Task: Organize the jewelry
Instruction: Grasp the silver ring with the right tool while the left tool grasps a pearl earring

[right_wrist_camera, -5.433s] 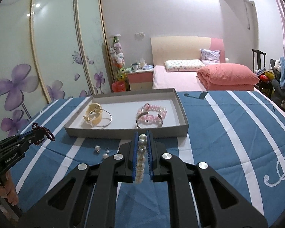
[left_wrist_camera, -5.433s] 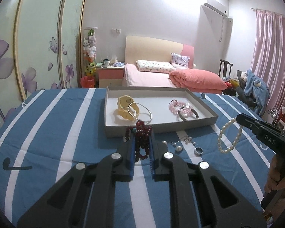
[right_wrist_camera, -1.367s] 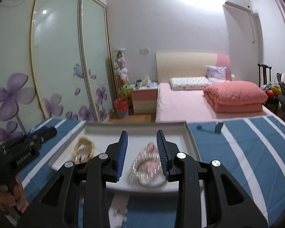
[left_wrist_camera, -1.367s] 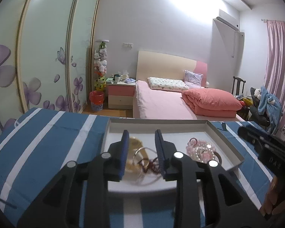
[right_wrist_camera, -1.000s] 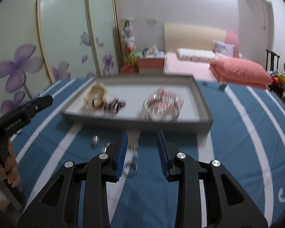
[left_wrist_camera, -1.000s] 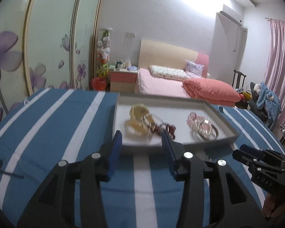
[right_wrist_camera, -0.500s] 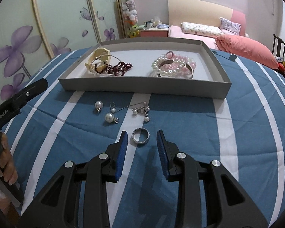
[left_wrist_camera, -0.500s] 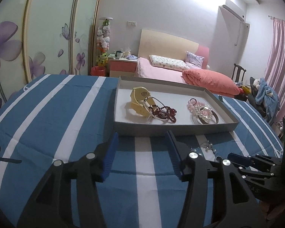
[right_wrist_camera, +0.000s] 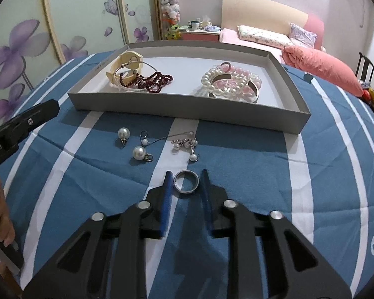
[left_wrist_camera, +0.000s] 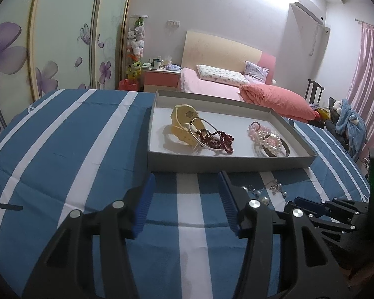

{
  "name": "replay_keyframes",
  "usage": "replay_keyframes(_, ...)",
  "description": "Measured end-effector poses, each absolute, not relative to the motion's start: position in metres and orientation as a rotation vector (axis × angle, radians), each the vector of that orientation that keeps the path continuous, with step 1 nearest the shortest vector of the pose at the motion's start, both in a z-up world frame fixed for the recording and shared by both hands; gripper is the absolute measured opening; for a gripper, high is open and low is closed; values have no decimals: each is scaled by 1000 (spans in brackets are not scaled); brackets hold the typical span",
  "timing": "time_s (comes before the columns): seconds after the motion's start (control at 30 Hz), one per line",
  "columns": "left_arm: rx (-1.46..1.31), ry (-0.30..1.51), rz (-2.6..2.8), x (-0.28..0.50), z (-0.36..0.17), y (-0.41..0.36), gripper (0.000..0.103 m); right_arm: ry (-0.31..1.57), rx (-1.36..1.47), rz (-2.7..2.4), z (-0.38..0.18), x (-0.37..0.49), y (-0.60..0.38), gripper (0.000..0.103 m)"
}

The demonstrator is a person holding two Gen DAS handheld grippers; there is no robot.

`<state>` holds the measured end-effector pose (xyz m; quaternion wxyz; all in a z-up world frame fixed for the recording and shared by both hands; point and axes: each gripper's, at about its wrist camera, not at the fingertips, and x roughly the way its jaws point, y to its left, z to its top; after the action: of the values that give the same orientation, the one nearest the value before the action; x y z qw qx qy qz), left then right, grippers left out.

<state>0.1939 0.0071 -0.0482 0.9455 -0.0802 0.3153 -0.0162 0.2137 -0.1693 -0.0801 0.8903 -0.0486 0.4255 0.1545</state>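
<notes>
A grey tray (right_wrist_camera: 187, 109) (left_wrist_camera: 227, 162) on the blue striped cloth holds a yellow watch (right_wrist_camera: 127, 61), a dark red bead bracelet (right_wrist_camera: 149, 81) (left_wrist_camera: 217, 139), and white pearl and pink bracelets (right_wrist_camera: 227, 83) (left_wrist_camera: 266, 137). A silver ring (right_wrist_camera: 186, 182) lies on the cloth between the open fingers of my right gripper (right_wrist_camera: 185, 177). Pearl earrings (right_wrist_camera: 139, 153) and a small chain piece (right_wrist_camera: 187, 144) lie just beyond it. My left gripper (left_wrist_camera: 185, 186) is open and empty above the cloth, in front of the tray. The right gripper also shows in the left wrist view (left_wrist_camera: 311, 204).
The tray's near wall stands just past the loose pieces. The left gripper's body (right_wrist_camera: 20, 124) reaches in from the left edge. A bed (left_wrist_camera: 236, 87), a nightstand (left_wrist_camera: 159, 77) and a wardrobe stand behind the table.
Both grippers let go of their bracelets into the tray, then drew back. The right gripper has dropped lower, so the ring now sits between its fingers. The left gripper has opened wider.
</notes>
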Motion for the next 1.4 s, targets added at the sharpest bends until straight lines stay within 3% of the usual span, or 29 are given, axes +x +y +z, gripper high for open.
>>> replay_keyframes(0.73, 47, 825, -228, 231, -69, -61, 51, 891, -16, 179, -82, 222, -232, 23)
replay_keyframes(1.03, 29, 880, -223, 247, -82, -67, 32, 892, -6, 190, -81, 222, -224, 23)
replay_keyframes(1.33, 33, 894, -230, 254, -84, -74, 25, 893, -2, 193, -81, 223, -223, 23)
replay_keyframes(1.4, 35, 898, -228, 255, -85, -76, 19, 893, -2, 193, -81, 223, -223, 23)
